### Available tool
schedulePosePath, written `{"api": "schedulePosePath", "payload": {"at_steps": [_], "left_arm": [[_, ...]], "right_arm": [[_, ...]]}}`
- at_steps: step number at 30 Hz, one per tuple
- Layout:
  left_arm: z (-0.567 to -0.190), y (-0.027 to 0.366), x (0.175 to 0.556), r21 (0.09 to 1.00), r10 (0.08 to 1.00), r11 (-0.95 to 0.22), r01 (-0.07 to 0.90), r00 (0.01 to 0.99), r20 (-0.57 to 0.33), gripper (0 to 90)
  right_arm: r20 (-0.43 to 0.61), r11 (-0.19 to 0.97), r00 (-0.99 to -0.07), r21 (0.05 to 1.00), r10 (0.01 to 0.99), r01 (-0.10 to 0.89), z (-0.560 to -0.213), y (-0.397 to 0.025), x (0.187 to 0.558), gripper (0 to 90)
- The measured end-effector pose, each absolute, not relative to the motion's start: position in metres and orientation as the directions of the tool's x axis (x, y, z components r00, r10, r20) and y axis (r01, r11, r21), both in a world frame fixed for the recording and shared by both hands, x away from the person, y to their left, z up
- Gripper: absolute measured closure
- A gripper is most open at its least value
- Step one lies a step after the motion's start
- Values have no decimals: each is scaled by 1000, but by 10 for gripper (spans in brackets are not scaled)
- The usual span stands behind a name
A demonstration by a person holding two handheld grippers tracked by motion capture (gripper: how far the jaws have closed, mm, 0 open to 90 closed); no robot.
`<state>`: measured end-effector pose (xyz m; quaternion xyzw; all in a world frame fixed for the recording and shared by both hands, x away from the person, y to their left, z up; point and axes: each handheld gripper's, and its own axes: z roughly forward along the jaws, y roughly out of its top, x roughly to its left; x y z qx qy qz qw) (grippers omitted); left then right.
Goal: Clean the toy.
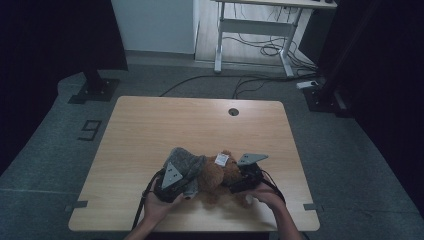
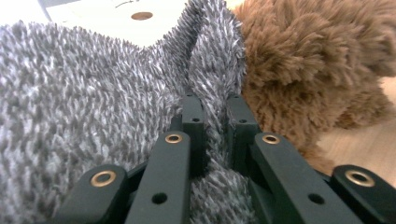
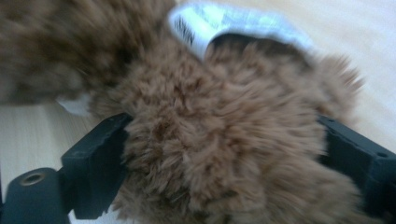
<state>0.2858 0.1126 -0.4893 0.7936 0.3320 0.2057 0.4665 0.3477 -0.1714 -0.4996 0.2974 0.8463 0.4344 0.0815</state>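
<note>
Looking down from the high view, a wooden table [image 1: 150,125] carries a brown plush toy [image 1: 218,175] toward its 6 o'clock edge, with a grey knitted fabric [image 1: 186,161] touching it at the toy's 9 o'clock side. A white tag [image 1: 221,159] sticks up at the toy's 12 o'clock. The left gripper [image 1: 172,182] sits on the grey fabric, held by the left hand [image 1: 157,205]; the right gripper [image 1: 243,179] presses in from the toy's 3 o'clock, held by the right hand [image 1: 265,194]. A round hole [image 1: 233,111] lies in the tabletop at 12 o'clock, well apart from the toy.

From the left gripper view, the left gripper [image 2: 215,109] has its jaws drawn close together, pinching a raised fold of the grey knitted fabric [image 2: 84,93]. The brown plush toy [image 2: 308,70] lies touching the fabric at 2 o'clock.

From the right gripper view, the right gripper [image 3: 224,140] has its jaws spread wide around a thick part of the brown plush toy [image 3: 215,140], fur pressing against both jaws. The white tag [image 3: 224,23] curls at 12 o'clock.
</note>
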Motion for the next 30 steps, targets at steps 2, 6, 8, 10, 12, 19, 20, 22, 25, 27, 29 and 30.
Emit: {"api": "schedulePosePath", "payload": {"at_steps": [2,6,8,10,12,19,20,22,25,27,29,30], "left_arm": [[-490,112,284,876,714,-344,338,700,10,809],[-491,111,284,875,710,-346,339,704,8,809],[-491,111,284,875,709,-344,341,705,4,808],[-491,112,284,876,709,-339,341,705,0,808],[-490,113,285,879,712,-333,342,703,-3,807],[-482,118,298,873,720,-303,381,692,-52,805],[-481,118,299,874,721,-301,382,691,-54,805],[-478,120,302,876,726,-294,382,686,-56,805],[-472,121,309,878,734,-294,377,678,-45,806],[-467,122,315,881,743,-289,374,668,-40,805],[-463,124,323,884,753,-278,377,657,-44,805],[-462,124,326,884,755,-270,380,654,-50,805]], "right_arm": [[122,445,-803,779,584,442,-507,-168,347,118],[104,426,-802,803,588,416,-513,-170,345,254],[78,433,-812,815,578,386,-513,-172,343,348],[57,438,-820,823,569,362,-511,-172,340,428],[48,427,-815,833,578,351,-509,-171,337,502],[-48,440,-802,855,595,275,-502,-160,332,612],[-64,440,-797,858,601,263,-501,-158,333,623],[-87,441,-788,863,610,246,-498,-156,334,635],[-121,450,-775,864,620,225,-494,-151,339,641],[-150,452,-760,868,633,205,-490,-149,344,642],[-180,453,-743,873,644,182,-485,-146,350,641],[-193,456,-738,874,647,171,-482,-145,354,641]]}}
